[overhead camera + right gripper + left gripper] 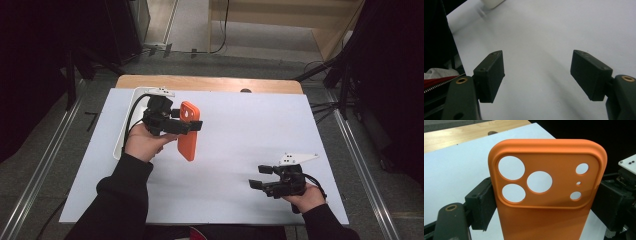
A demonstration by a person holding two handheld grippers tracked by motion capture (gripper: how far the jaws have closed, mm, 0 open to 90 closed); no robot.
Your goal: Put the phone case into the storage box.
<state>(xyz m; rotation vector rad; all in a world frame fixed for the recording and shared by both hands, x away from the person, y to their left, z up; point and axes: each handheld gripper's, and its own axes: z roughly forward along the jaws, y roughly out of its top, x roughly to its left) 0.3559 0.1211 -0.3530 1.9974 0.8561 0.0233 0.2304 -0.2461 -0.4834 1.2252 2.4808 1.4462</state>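
Holding the orange phone case (pixel 546 195) clear of the white table (pixel 240 130), the left gripper (pixel 192 126) clamps its edges; the right gripper (pixel 537 75) rests apart, jaws spread, empty. Step: carrying. Next likely calls for a steady transfer or set-down.

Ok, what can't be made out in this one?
- Phone case: its lower end is cut off by the bottom edge in the left gripper view; its inner side faces away.
- White tray: largely covered by the left gripper and hand in the high view; contents unreadable.
- Dark object at the table's far edge: too small.
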